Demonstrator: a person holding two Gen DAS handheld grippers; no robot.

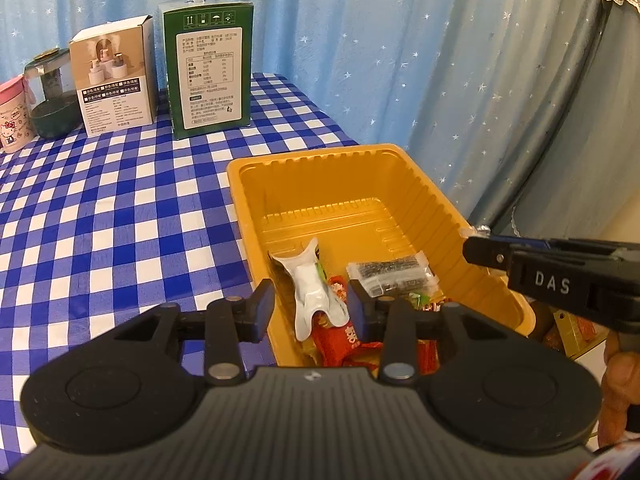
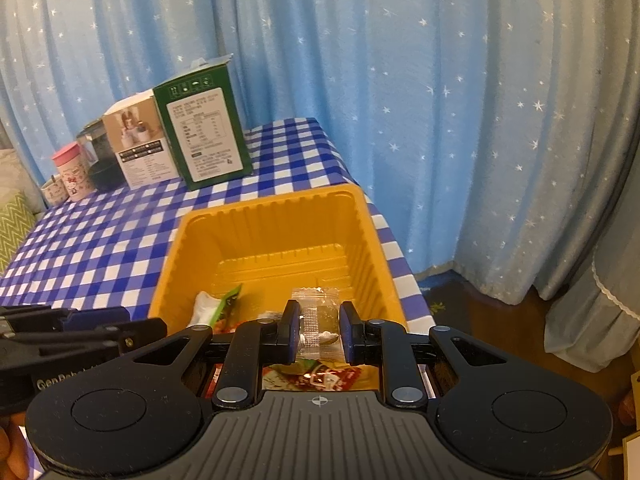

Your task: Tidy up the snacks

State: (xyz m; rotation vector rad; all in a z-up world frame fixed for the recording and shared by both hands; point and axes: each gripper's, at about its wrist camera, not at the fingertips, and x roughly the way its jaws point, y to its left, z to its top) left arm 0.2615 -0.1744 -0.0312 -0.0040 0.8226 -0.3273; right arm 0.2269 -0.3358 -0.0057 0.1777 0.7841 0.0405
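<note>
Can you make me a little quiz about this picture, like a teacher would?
1. True or false: the yellow tray is empty.
2. Which box stands taller? A: green box. B: beige box.
3. What is the right tool pinching?

Key: 1 false. 2 A. 3 a clear packet.
</note>
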